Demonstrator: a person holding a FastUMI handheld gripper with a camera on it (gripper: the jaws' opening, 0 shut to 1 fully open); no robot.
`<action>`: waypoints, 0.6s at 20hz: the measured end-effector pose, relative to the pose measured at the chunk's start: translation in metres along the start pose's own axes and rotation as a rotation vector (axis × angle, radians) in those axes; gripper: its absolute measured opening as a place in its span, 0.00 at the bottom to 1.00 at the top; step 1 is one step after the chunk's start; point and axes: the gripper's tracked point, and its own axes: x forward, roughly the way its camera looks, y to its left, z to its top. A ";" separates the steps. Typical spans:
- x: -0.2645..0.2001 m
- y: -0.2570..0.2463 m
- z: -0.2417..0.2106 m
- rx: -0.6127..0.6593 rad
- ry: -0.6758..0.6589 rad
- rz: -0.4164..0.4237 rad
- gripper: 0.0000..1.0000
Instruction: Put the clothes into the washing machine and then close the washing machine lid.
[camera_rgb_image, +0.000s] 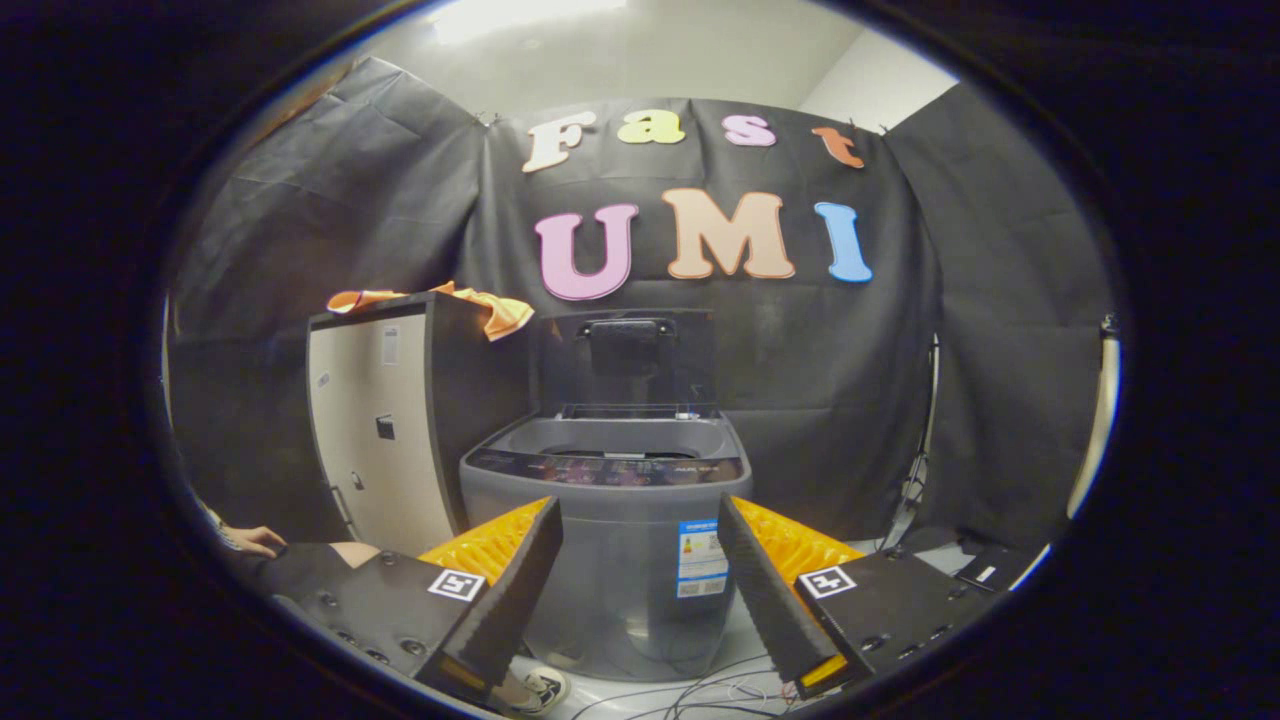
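Gripper view: your gripper (640, 520) is spread wide, empty, facing the grey top-loading washing machine (610, 560), lid (628, 358) up; orange cloth (480, 303) on the cabinet (385, 430).

washing machine (606, 540) drum inside hidden by rim | label (701, 558) too small | cloth (497, 308) partly behind cabinet (385, 430)

tall cabinet (385, 430), floor cables (700, 690)

Recording booth staged as a laundry corner, black cloth walls (330, 200), washing machine (610, 540), cabinet (380, 440), floor cables (700, 690)
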 end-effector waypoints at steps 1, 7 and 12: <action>0.007 0.006 0.006 0.017 -0.017 0.012 0.98; 0.063 0.060 0.078 0.018 -0.133 0.136 0.97; 0.120 0.123 0.147 0.017 -0.163 0.278 0.97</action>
